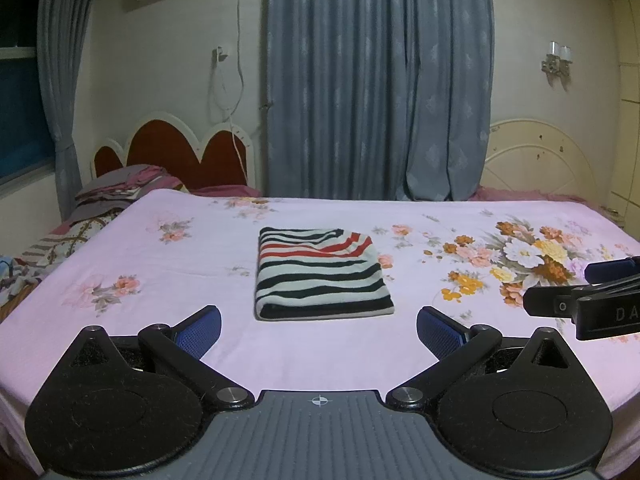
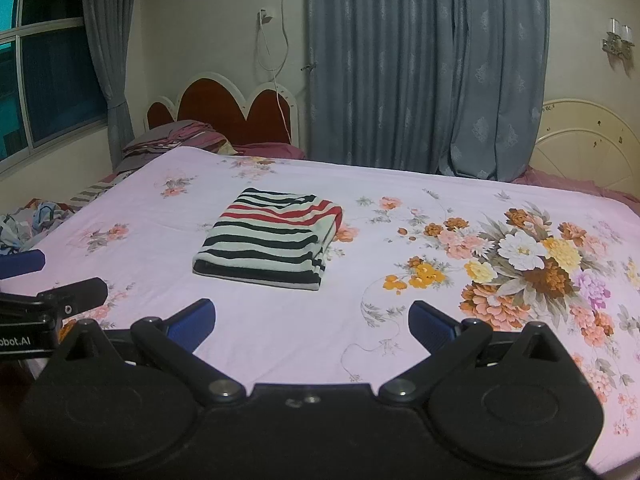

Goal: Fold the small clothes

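Left wrist, striped garment [image 1: 322,274] folded, rect.

The folded striped garment [image 1: 322,276] is a soft, matt knit cloth, slightly fuzzy at its folded edge. The bed sheet [image 1: 200,280] beneath it is smooth, thin printed cotton-like cloth with a faint sheen. The left gripper [image 1: 319,322] has matt black plastic arms, dusty and lint-flecked, with shiny metal pivot pins and finely ribbed blue rubbery pads [image 1: 202,330]. The curtains [image 1: 376,80] are heavy, matt woven fabric. The headboard [image 1: 176,148] looks glossy, painted wood.
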`<state>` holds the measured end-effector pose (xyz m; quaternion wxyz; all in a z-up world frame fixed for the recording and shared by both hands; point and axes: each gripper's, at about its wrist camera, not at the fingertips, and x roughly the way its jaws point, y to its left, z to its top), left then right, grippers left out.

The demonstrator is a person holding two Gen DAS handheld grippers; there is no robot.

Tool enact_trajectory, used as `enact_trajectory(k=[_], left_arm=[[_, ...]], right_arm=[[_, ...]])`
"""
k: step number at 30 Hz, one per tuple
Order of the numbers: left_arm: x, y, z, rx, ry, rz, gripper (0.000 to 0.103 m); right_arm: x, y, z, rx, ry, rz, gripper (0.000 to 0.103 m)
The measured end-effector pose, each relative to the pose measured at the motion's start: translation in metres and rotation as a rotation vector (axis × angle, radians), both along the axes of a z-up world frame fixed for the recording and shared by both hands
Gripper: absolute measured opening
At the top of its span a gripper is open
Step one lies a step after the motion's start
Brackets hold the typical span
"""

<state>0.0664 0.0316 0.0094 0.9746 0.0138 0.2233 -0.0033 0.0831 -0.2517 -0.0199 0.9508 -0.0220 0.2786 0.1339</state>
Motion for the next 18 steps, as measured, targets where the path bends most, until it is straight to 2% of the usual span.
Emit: enact_trajectory(k=[18], left_arm=[[0.0003,0.0,-0.0013,-0.002,-0.004,0.0,0.103]], right_arm=[[0.0001,-0.0006,-0.0014,-0.004,-0.001,0.003,0.102]])
